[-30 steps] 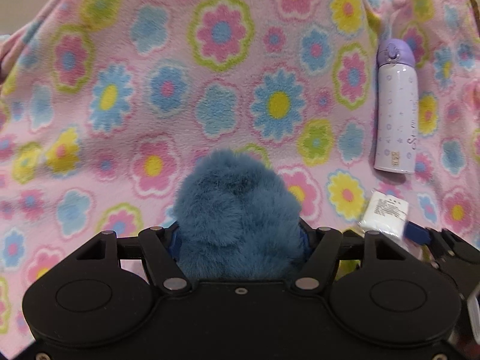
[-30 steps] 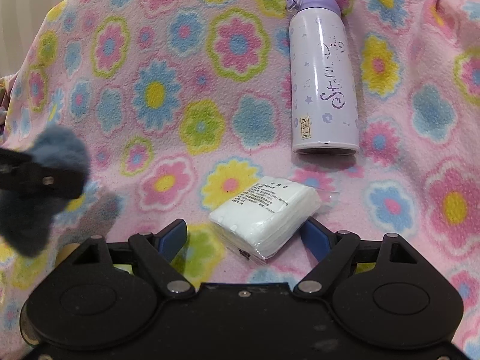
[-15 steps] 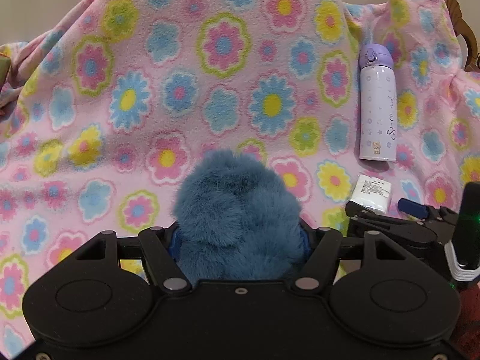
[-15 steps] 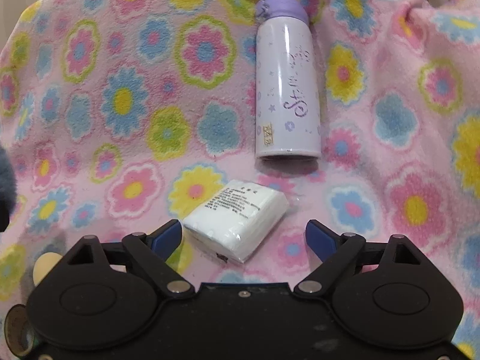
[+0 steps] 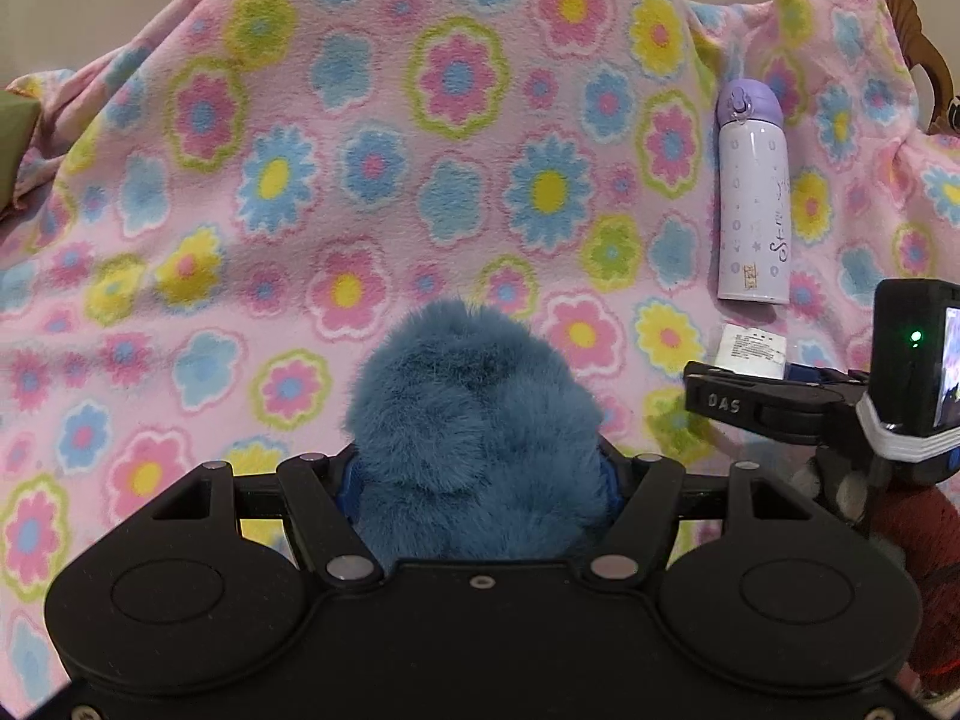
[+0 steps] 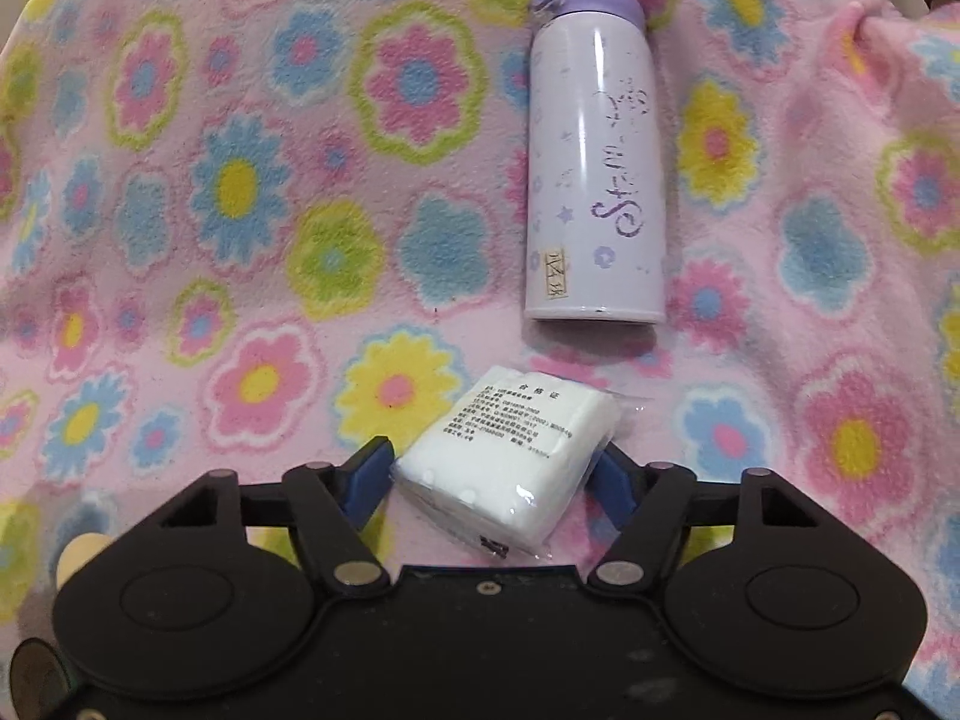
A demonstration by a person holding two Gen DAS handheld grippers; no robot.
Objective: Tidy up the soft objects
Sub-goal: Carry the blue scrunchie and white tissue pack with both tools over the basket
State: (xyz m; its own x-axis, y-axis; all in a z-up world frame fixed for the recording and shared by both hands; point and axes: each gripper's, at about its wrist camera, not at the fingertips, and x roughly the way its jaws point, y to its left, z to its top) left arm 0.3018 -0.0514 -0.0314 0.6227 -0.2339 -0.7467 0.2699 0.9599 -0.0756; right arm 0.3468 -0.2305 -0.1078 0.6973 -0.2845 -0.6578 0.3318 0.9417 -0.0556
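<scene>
The left gripper pinches a blue fluffy toy above the flowered blanket. The right gripper is closing on a white wrapped packet lying between its blue fingers, near a purple bottle farther off.

I see a lilac bottle lying at upper right on the flowered pink blanket, cap pointing away.
</scene>
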